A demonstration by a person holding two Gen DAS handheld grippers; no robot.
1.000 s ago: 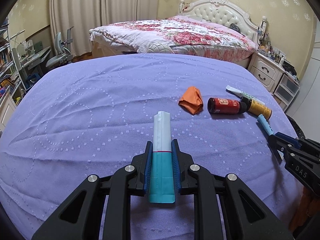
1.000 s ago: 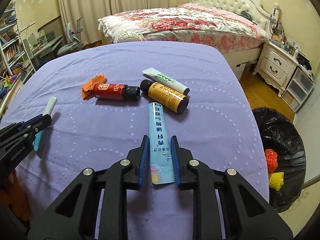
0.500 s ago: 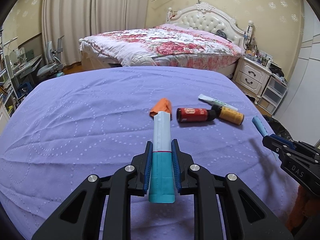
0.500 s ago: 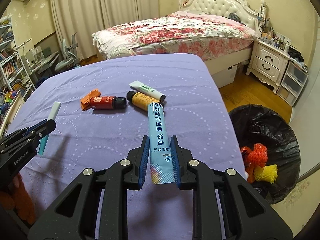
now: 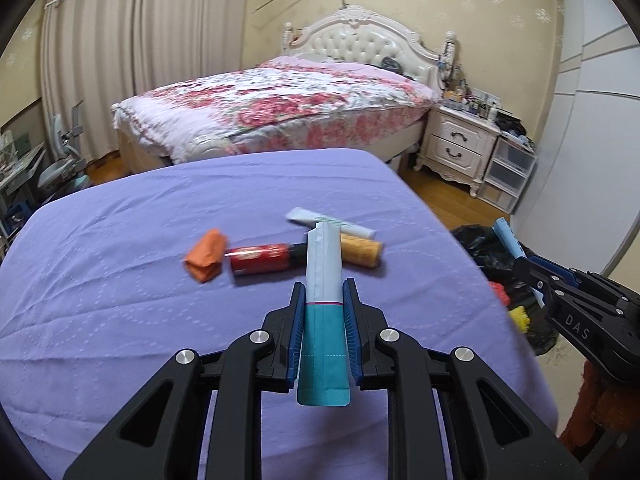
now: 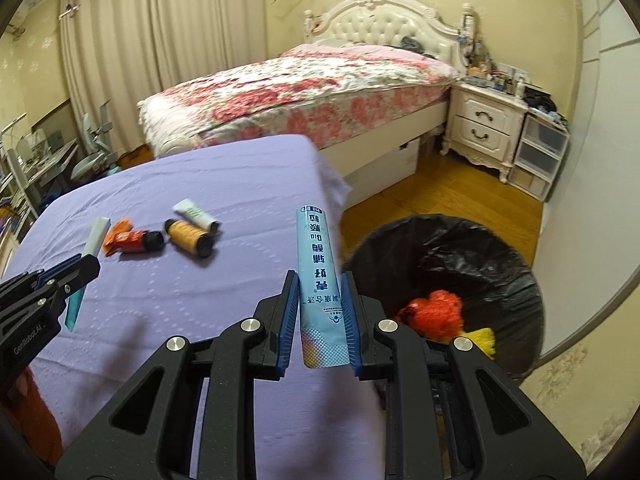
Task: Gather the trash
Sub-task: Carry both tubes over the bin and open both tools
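Both sachets lifted off the purple table (image 6: pixel 168 288) and now swinging right, away from the remaining litter and toward the black-lined bin (image 6: pixel 496 256); a second ago both hovering low over the cloth. Right hand-held gripper (image 6: pixel 322 304) clamping the pale blue printed sachet (image 6: pixel 318 264), its free end now pointing past the table's right edge, with the bin mouth just beside and below. Left hand-held gripper (image 5: pixel 323 312) clamping the teal-and-white sachet (image 5: pixel 323 280), trailing over the table middle.

Meaning for the task: carrying phase underway, release over the bin probably next, right load first.

Still lying on the table: orange wrapper (image 5: pixel 205 255), red bottle (image 5: pixel 262 258), yellow bottle (image 5: pixel 360 251), white tube (image 5: pixel 320 222), all clustered near the far right part of the cloth.

Edges and room: table's right edge dropping straight to wooden floor (image 6: pixel 460 184), bin standing close against it; red and yellow scraps (image 6: pixel 436 312) already lying inside, mouth wide and unobstructed. Right hand-held gripper occupying the approach, so left needing to wait or come in behind.
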